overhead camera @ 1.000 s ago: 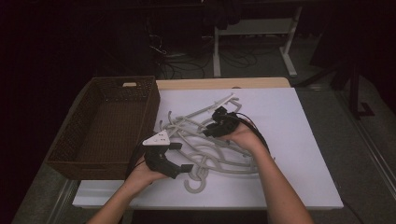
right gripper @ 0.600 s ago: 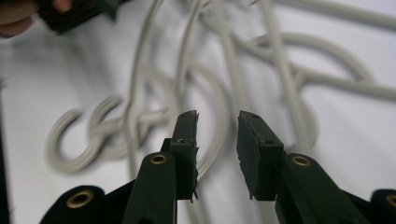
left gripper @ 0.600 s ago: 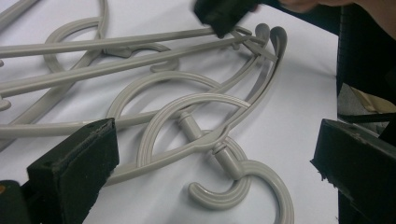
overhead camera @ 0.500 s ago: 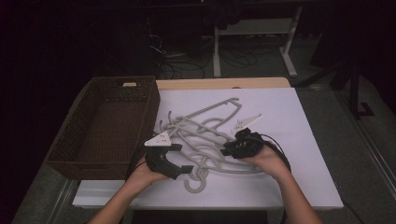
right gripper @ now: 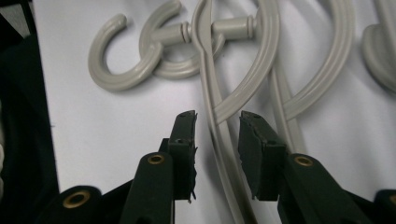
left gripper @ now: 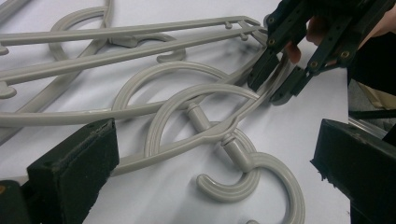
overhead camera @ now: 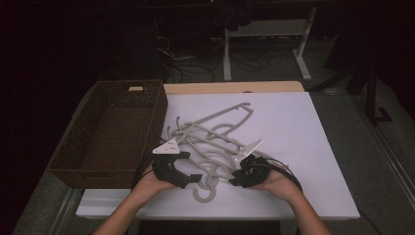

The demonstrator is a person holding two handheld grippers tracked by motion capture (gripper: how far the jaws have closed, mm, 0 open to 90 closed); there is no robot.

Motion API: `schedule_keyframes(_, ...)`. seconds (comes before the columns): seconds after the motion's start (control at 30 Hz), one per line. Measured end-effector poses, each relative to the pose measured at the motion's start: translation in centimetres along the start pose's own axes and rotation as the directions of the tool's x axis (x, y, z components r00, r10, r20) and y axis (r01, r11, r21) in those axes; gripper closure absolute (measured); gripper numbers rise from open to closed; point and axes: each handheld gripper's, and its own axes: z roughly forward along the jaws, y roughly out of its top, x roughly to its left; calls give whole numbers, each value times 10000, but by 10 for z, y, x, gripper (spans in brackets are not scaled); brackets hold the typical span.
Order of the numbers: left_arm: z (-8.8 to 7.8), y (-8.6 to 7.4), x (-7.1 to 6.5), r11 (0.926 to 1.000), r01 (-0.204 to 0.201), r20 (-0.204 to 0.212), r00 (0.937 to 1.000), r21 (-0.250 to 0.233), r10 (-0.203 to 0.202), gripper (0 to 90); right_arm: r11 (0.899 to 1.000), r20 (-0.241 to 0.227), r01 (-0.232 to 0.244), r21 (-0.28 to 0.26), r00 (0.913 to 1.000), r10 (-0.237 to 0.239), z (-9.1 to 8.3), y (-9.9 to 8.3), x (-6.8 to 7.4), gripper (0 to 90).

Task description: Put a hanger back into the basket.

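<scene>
Hangers [overhead camera: 210, 139] lie tangled beside basket [overhead camera: 112, 129]. Your right tongs [right gripper: 217, 123] have dropped to the near edge, open astride one arm; left tongs [left gripper: 210, 154] open, empty.

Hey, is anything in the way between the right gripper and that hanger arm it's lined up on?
Nothing visible. The right gripper is open with a grey hanger arm already running between its jaws, bare white table beside it. Other hangers lie tangled with it farther along.
</scene>
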Motion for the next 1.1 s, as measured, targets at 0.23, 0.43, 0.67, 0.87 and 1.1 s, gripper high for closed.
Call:
schedule_keyframes(0.23,1,0,-1,10000,-34,-36,10000,14,34,0,9972,197,641,378,9977,-649,6,1,0,755)
schedule_keyframes(0.43,1,1,-1,10000,-52,-33,10000,-8,52,0,9915,144,1203,494,9925,-1211,3,0,2,800)
schedule_keyframes(0.67,-5,8,-2,9998,-185,-55,9998,-67,185,0,9881,50,1495,352,9887,-1498,-12,-3,1,807)
schedule_keyframes(0.87,-8,22,-5,9970,-736,-247,9969,237,742,0,9849,-123,1711,243,9852,-1709,-27,-6,0,808)
schedule_keyframes(1.1,-2,29,-5,9855,-1466,-212,9886,853,1490,0,9770,-1025,2099,366,9733,-2052,-48,-9,-9,808)
